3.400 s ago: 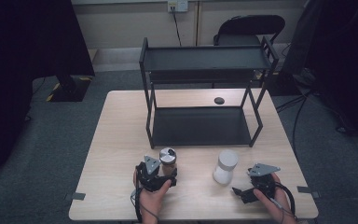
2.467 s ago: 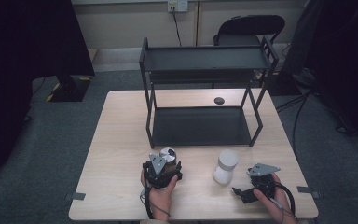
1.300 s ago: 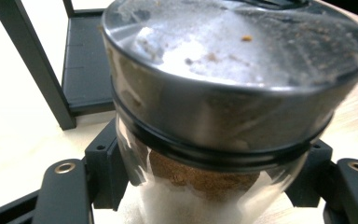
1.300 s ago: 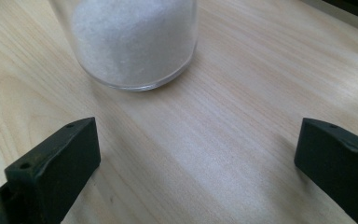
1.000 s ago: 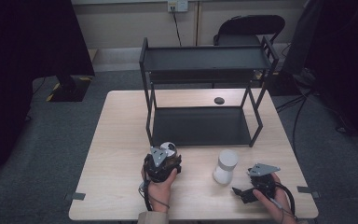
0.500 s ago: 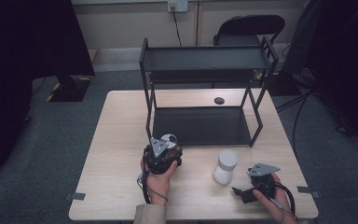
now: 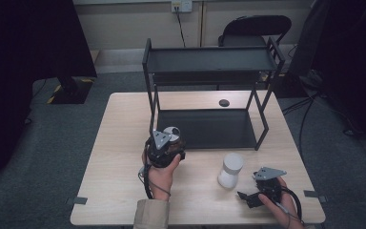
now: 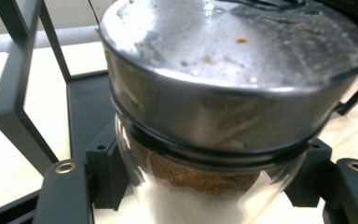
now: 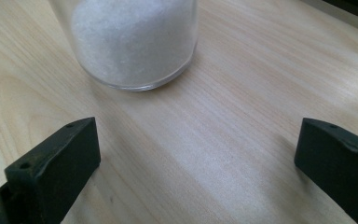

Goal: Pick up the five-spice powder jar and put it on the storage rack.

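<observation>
In the high view, the left tongs (image 7: 167,143) hold a jar (image 7: 173,135) with a shiny lid just in front of the black rack (image 7: 209,86), near its lower shelf, above the bench (image 7: 119,143). The right tongs (image 7: 250,198) rest low on the bench at the near right, and a white jar (image 7: 230,169) stands just beside them, apart from their tips. A small dark disc (image 7: 224,102) lies on the bench behind the rack's lower shelf. In the left gripper view, the tongs are closed on the jar (image 8: 205,140) below its metal lid (image 8: 223,70), one jaw on each side of the glass; brown powder sits over a pale layer inside, and the rack's frame (image 8: 14,93) stands close behind. In the right gripper view, the tongs (image 9: 196,154) stand wide open with bare wood between the jaws, and the white jar (image 9: 130,42), full of white grains, stands ahead, clear of both jaws.
</observation>
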### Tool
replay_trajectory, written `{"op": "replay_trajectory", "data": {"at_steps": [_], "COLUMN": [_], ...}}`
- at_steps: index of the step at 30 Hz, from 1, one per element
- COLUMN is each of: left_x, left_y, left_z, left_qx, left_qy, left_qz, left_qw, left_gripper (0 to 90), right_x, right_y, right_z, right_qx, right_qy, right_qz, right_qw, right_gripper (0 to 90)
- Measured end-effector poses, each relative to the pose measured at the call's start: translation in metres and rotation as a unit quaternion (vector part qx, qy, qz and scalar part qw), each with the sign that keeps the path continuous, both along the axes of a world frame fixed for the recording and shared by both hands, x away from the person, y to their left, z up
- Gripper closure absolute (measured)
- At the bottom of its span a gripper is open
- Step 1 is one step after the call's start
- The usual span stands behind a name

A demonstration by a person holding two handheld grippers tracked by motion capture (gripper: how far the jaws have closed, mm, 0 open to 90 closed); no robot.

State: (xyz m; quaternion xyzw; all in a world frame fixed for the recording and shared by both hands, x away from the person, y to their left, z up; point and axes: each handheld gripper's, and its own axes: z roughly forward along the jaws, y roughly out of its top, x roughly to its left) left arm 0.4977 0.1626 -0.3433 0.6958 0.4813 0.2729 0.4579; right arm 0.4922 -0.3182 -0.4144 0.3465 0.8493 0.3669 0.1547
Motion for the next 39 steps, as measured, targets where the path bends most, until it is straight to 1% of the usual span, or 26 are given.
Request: {"op": "replay_trajectory", "data": {"at_steps": [1, 3, 5, 9, 10, 11, 12, 13, 15, 16, 17, 18, 22, 23, 24, 29, 30, 31, 33, 34, 35, 36, 37, 39], "left_x": [0.001, 0.004, 0.006, 0.009, 0.012, 0.012, 0.014, 0.014, 0.016, 0.017, 0.017, 0.019, 0.023, 0.023, 0.025, 0.028, 0.028, 0.030, 0.031, 0.031, 0.033, 0.033, 0.034, 0.036], "left_y": [0.000, 0.000, 0.001, 0.001, 0.003, 0.003, 0.000, 0.000, 0.002, 0.000, 0.000, 0.001, 0.000, 0.000, 0.000, 0.002, 0.002, 0.002, 0.002, 0.002, 0.002, 0.002, 0.001, 0.001], "left_z": [0.003, 0.009, 0.015, 0.021, 0.024, 0.024, 0.029, 0.029, 0.031, 0.036, 0.036, 0.041, 0.054, 0.054, 0.062, 0.079, 0.079, 0.085, 0.090, 0.090, 0.094, 0.094, 0.097, 0.102], "left_qx": [-0.002, 0.003, 0.002, 0.003, -0.004, -0.004, 0.001, 0.001, -0.009, -0.006, -0.006, -0.009, -0.004, -0.004, -0.002, 0.000, 0.000, 0.002, 0.002, 0.002, 0.006, 0.006, 0.011, 0.009], "left_qy": [-0.001, -0.002, -0.002, -0.003, -0.004, -0.004, -0.003, -0.003, -0.003, -0.004, -0.004, -0.004, -0.009, -0.009, -0.012, -0.016, -0.016, -0.017, -0.018, -0.018, -0.019, -0.019, -0.020, -0.022], "left_qz": [0.001, 0.001, 0.002, 0.000, -0.006, -0.006, -0.005, -0.005, -0.007, -0.007, -0.007, -0.007, -0.006, -0.006, -0.005, -0.004, -0.004, -0.005, -0.006, -0.006, -0.007, -0.007, -0.006, -0.005], "left_qw": [1.0000, 1.0000, 1.0000, 1.0000, 1.0000, 1.0000, 1.0000, 1.0000, 0.9999, 1.0000, 1.0000, 0.9999, 0.9999, 0.9999, 0.9999, 0.9999, 0.9999, 0.9998, 0.9998, 0.9998, 0.9998, 0.9998, 0.9997, 0.9997], "left_gripper": [30.0, 30.0, 30.0, 30.0, 30.0, 30.1, 30.1, 30.1, 30.1, 30.1, 30.1, 30.0, 30.1, 30.1, 30.1, 30.1, 30.1, 30.1, 30.1, 30.1, 30.1, 30.1, 30.1, 30.1], "right_x": [0.000, 0.000, 0.000, 0.000, 0.000, 0.000, 0.000, 0.000, 0.000, 0.000, 0.000, 0.000, 0.000, 0.000, 0.000, 0.000, 0.000, 0.000, 0.000, 0.000, 0.000, 0.000, 0.000, 0.000], "right_y": [0.000, 0.000, 0.000, 0.000, 0.000, 0.000, 0.000, 0.000, 0.000, 0.000, 0.000, 0.000, 0.000, 0.000, 0.000, 0.000, 0.000, 0.000, 0.000, 0.000, 0.000, 0.000, 0.000, 0.000], "right_z": [0.000, 0.000, 0.000, 0.000, 0.000, 0.000, 0.000, 0.000, 0.000, 0.000, 0.000, 0.000, 0.000, 0.000, 0.000, 0.000, 0.000, 0.000, 0.000, 0.000, 0.000, 0.000, 0.000, 0.000], "right_qx": [0.000, 0.000, 0.000, 0.000, 0.000, 0.000, 0.000, 0.000, 0.000, 0.000, 0.000, 0.000, 0.000, 0.000, 0.000, 0.000, 0.000, 0.000, 0.000, 0.000, 0.000, 0.000, 0.000, 0.000], "right_qy": [0.000, 0.000, 0.000, 0.000, 0.000, 0.000, 0.000, 0.000, 0.000, 0.000, 0.000, 0.000, 0.000, 0.000, 0.000, 0.000, 0.000, 0.000, 0.000, 0.000, 0.000, 0.000, 0.000, 0.000], "right_qz": [0.000, 0.000, 0.000, 0.000, 0.000, 0.000, 0.000, 0.000, 0.000, 0.000, 0.000, 0.000, 0.000, 0.000, 0.000, 0.000, 0.000, 0.000, 0.000, 0.000, 0.000, 0.000, 0.000, 0.000], "right_qw": [1.0000, 1.0000, 1.0000, 1.0000, 1.0000, 1.0000, 1.0000, 1.0000, 1.0000, 1.0000, 1.0000, 1.0000, 1.0000, 1.0000, 1.0000, 1.0000, 1.0000, 1.0000, 1.0000, 1.0000, 1.0000, 1.0000, 1.0000, 1.0000], "right_gripper": [0.0, 0.0, 0.0, 0.0, 0.0, 0.0, 0.0, 0.0, 0.0, 0.0, 0.0, 0.0, 0.0, 0.0, 0.0, 0.0, 0.0, 0.0, 0.0, 0.0, 0.0, 0.0, 0.0, 0.0]}}
